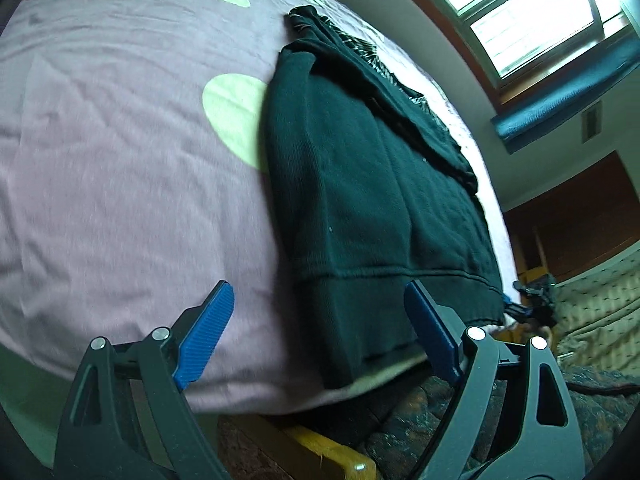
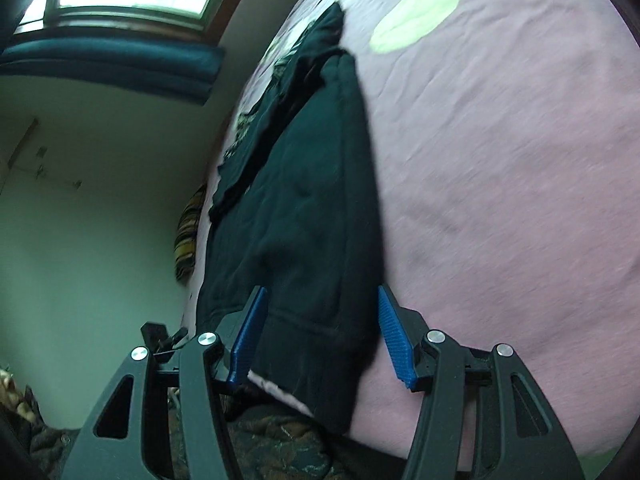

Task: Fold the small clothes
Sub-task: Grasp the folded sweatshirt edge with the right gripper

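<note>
Your dark green sweatshirt [image 1: 360, 208] lies flat on the pink bedsheet [image 1: 120, 160], lengthwise along the bed's edge, its ribbed hem nearest you and hanging slightly over the mattress edge. A second dark garment [image 1: 352, 52] overlaps the sweatshirt's far end. Your left hand-held gripper [image 1: 320, 328] has its jaws spread wide, holding nothing, just short of the hem. Your right hand-held gripper [image 2: 320, 332] is likewise wide, holding nothing, its blue pads [image 2: 394, 336] on either side of the sweatshirt's [image 2: 304, 220] hem; contact cannot be told.
</note>
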